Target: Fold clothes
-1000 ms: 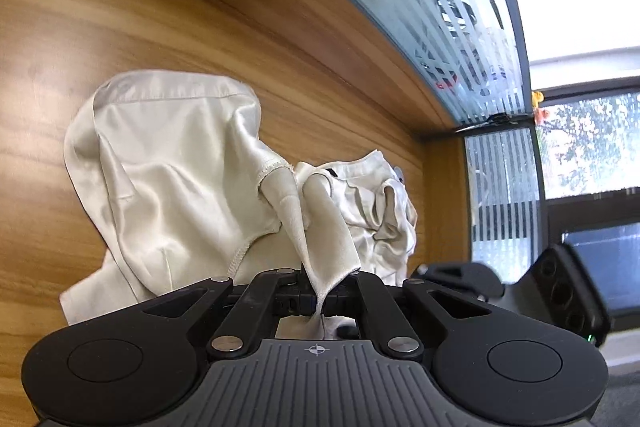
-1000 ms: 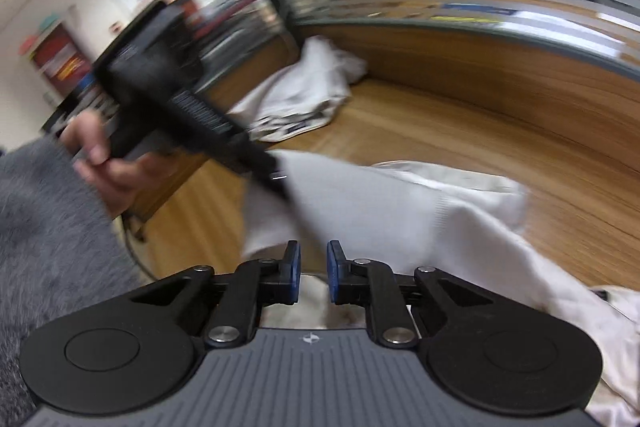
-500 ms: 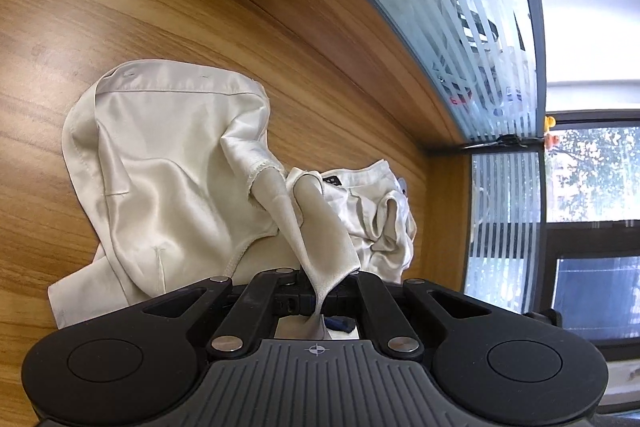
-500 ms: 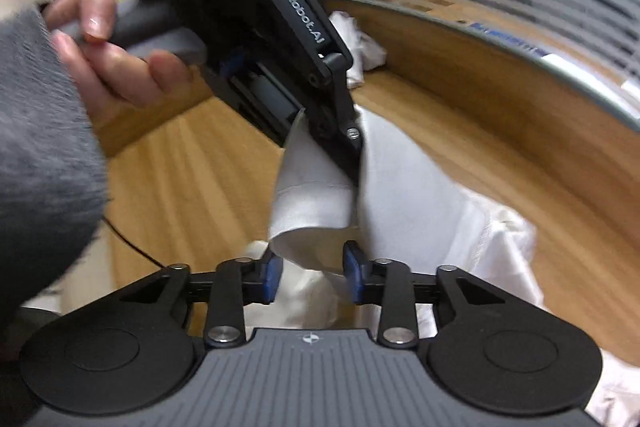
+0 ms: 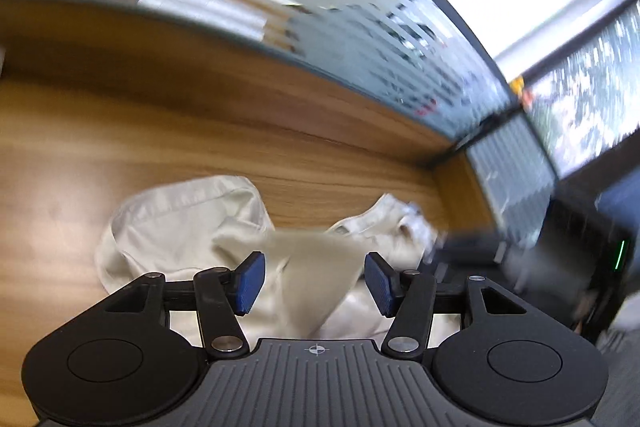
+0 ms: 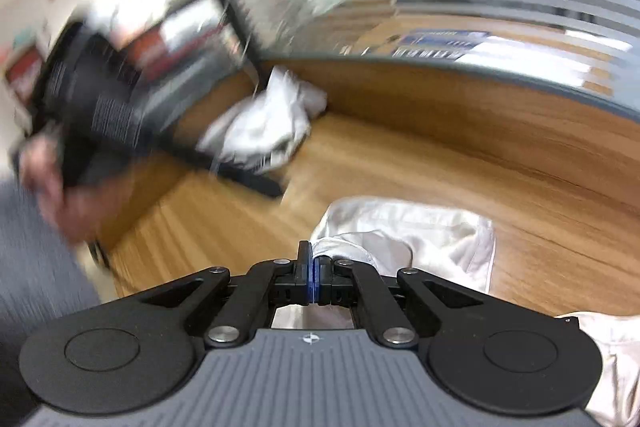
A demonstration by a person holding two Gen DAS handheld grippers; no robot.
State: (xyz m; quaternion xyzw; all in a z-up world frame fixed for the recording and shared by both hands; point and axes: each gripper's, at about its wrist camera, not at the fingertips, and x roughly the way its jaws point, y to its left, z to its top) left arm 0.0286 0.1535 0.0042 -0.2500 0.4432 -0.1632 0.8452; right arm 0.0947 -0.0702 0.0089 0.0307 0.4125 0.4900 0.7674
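Left wrist view first: my left gripper (image 5: 316,277) has its blue pads (image 5: 249,277) spread wide apart, gripping nothing, and a blurred flap of the cream garment (image 5: 188,227) hangs in the gap between them without touching either pad that I can see. Just past the fingertips the rest of that garment lies crumpled on the wooden table (image 5: 120,135), and off beyond the right fingertip I catch the dark, smeared shape of my other tool. Over on the right wrist view, my right gripper (image 6: 313,277) has its pads pressed together, and a fold of the cream cloth bunches right at the tips, so I read it as pinched there. Ahead of the fingers the garment spreads over the wood. Further out to the left, a blurred hand (image 6: 60,179) holds the left tool, and beyond that a white pile of clothes (image 6: 268,123) sits against the wooden partition (image 6: 480,115).
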